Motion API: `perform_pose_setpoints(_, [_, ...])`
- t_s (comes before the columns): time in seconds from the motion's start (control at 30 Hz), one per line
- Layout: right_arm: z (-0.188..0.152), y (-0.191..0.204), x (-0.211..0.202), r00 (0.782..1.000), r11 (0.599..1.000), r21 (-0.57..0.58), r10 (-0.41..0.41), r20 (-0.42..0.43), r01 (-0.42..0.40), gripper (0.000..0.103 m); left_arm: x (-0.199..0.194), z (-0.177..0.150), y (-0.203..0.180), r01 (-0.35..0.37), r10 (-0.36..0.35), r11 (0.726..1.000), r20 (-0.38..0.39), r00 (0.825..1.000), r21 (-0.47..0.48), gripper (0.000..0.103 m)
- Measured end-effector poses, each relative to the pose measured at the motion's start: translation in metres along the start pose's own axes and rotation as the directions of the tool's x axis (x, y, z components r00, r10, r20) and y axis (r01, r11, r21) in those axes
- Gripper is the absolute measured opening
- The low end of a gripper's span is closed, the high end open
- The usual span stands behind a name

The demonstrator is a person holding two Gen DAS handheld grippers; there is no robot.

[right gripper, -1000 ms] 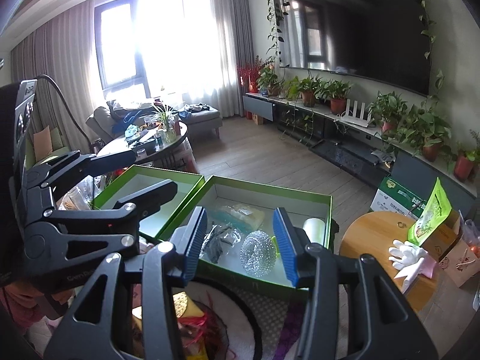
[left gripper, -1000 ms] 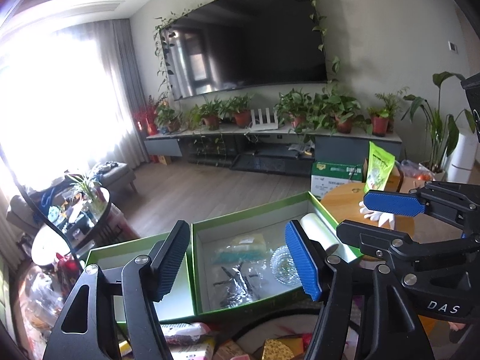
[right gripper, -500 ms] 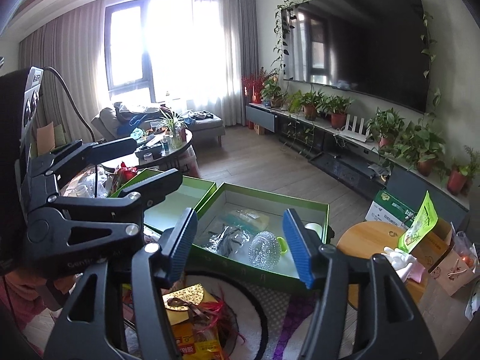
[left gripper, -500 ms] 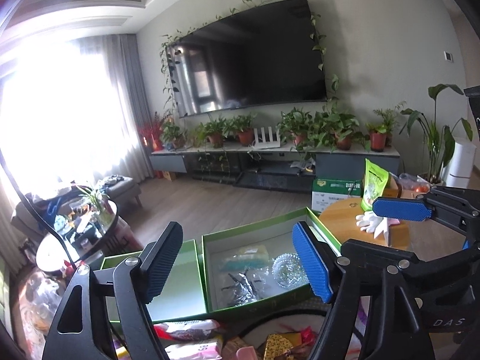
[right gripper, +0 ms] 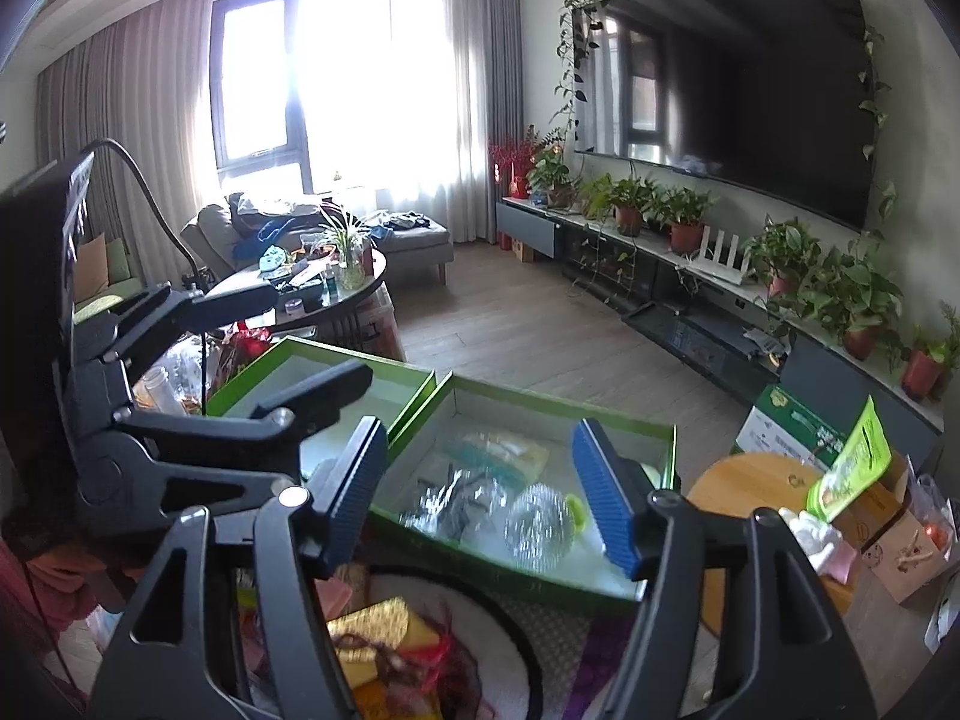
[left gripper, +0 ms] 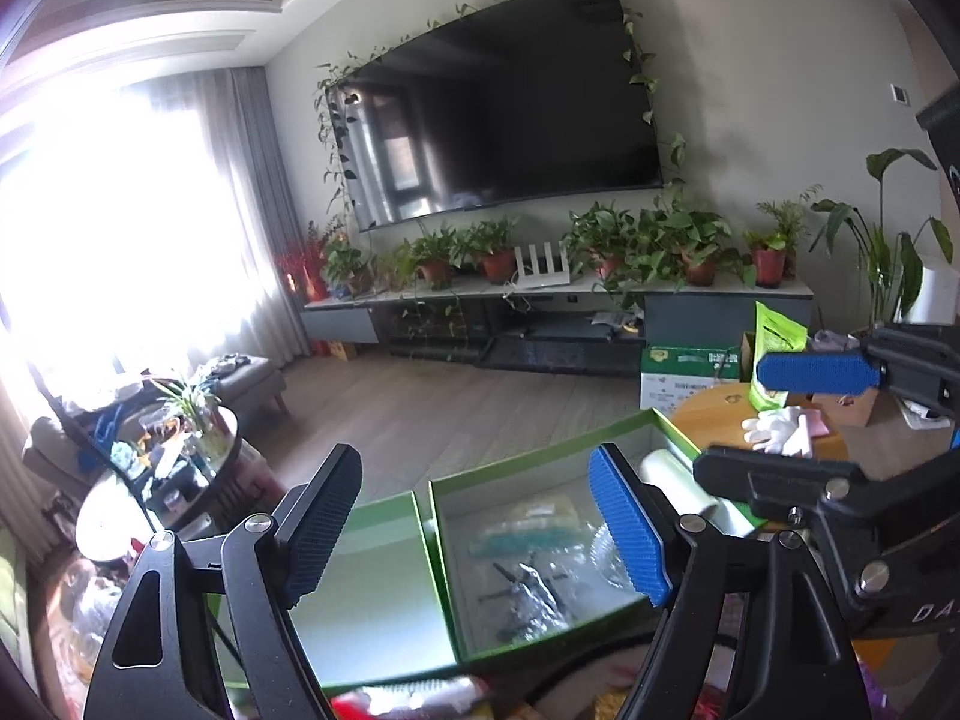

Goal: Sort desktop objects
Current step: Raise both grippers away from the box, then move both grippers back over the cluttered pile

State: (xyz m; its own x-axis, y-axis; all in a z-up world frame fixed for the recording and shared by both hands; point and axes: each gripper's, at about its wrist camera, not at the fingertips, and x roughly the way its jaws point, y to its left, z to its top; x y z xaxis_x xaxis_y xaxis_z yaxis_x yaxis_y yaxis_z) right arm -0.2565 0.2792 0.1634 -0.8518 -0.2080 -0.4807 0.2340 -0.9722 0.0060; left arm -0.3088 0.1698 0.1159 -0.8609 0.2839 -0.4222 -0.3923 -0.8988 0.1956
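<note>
Closest in, the left gripper (left gripper: 477, 531) has its fingers (left gripper: 627, 525) wide apart and opening, with nothing between them. The right gripper (right gripper: 480, 489) sits beside it, its fingers (right gripper: 603, 495) wide and opening too, and empty. Just below them lies a gold packet (right gripper: 375, 621) among red and yellow wrappers.

A little farther sit two green boxes, touching side by side. The left box (left gripper: 384, 588) looks bare inside. The right box (right gripper: 564, 405) holds a shiny wire scrubber (right gripper: 537, 525), a crinkly silver bag (right gripper: 459, 498) and a white roll (left gripper: 678, 483) along its right wall.

To the right stands a round wooden stool (right gripper: 750, 480) with white gloves (left gripper: 777, 429) on it. Far off, a big TV (left gripper: 504, 114) hangs over potted plants (left gripper: 660, 240).
</note>
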Motion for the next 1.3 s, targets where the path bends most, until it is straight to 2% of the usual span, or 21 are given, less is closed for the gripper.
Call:
perform_pose_setpoints(0.2, [0.011,-0.004,0.021,1.0,1.0,-0.004,0.007,-0.001,-0.007,0.066,0.016,-0.002,0.0,0.0,0.0,0.999,0.008,1.0,0.036,0.079])
perform_pose_setpoints(0.43, [0.007,0.002,0.029,0.999,1.0,-0.001,0.025,-0.023,-0.025,0.066,0.012,-0.005,-0.006,0.008,-0.008,0.999,0.004,1.0,0.053,0.079])
perform_pose_setpoints(0.57, [0.005,0.004,0.005,1.0,1.0,0.015,0.01,-0.009,-0.01,0.066,-0.006,-0.001,-0.007,0.031,-0.031,0.999,0.01,0.999,0.032,0.079])
perform_pose_setpoints(0.8, [0.003,0.022,-0.064,0.999,1.0,0.007,-0.022,0.047,0.022,0.066,-0.066,0.01,-0.017,0.054,-0.056,0.998,0.048,0.997,0.023,0.079])
perform_pose_setpoints(1.07, [-0.004,0.049,-0.135,0.994,1.0,0.001,-0.013,0.111,0.013,0.07,-0.139,0.01,-0.027,0.014,-0.021,0.998,0.116,0.993,0.059,0.082])
perform_pose_setpoints(1.3, [-0.014,0.072,-0.167,0.992,1.0,-0.017,0.009,0.129,-0.007,0.07,-0.179,-0.006,-0.021,0.016,-0.02,0.999,0.126,0.992,0.029,0.082])
